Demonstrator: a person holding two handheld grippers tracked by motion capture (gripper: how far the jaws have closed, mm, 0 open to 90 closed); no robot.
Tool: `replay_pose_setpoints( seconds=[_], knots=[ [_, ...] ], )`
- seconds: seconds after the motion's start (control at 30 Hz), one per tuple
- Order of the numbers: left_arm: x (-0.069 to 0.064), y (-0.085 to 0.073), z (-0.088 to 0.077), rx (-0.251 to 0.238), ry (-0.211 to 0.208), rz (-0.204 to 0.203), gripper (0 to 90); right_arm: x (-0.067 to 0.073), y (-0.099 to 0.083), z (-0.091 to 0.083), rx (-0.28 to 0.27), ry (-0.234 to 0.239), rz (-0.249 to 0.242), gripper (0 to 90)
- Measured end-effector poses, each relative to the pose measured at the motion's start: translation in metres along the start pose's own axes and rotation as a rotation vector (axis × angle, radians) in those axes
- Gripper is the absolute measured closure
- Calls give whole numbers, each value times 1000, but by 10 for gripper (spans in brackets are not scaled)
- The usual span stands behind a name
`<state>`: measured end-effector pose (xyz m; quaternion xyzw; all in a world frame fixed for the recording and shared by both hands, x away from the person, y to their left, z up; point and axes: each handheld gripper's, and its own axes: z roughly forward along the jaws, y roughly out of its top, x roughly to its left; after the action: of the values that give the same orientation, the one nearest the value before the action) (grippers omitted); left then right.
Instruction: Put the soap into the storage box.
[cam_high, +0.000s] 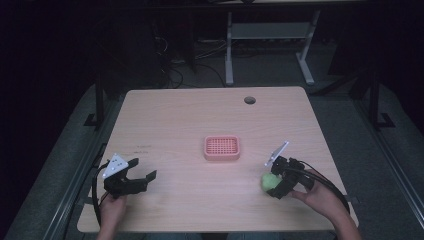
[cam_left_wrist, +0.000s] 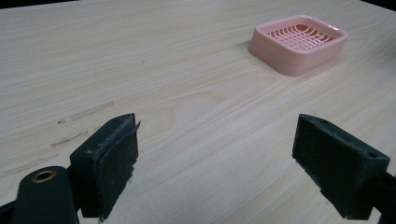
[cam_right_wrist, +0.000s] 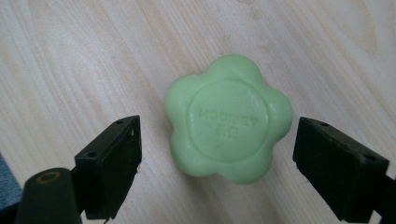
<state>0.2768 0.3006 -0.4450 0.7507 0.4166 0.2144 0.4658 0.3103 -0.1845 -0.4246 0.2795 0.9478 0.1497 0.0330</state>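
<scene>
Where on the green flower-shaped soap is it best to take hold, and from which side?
Grip the green soap across its lobed side edges, coming from above. It lies flat on the table, so probably only its sides offer a hold. The right gripper already hangs open, its fingers either side.

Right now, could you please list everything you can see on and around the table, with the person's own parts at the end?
Light wooden table: one, pale wood, centre of the high view.
Pink plastic slotted soap dish: one, pink, mid-table.
Green flower-shaped soap bar: one, green, lying on the table between the right gripper's open jaws.
Round cable hole: one, dark, far edge of the table.
White desk legs: pale, beyond the table.
Left gripper: black, open, near left.
Right gripper: black, open, near right.
Hands: two, bottom edge.
</scene>
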Motion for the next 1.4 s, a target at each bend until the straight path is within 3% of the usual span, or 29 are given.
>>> replay_pose_setpoints(
  seconds=[0.33,0.83,0.97,1.4],
  knots=[
    [0,0,1,11,-4,3,141,-4,12,14,75,-10,-31,152],
    [1,0,0,7,-2,-4,140,-6,15,23,102,8,-29,162],
    [1,0,-1,7,0,-4,140,-4,16,25,115,0,-44,223],
    [2,0,-2,1,-3,-11,141,-6,14,26,109,11,-33,241]
  ],
)
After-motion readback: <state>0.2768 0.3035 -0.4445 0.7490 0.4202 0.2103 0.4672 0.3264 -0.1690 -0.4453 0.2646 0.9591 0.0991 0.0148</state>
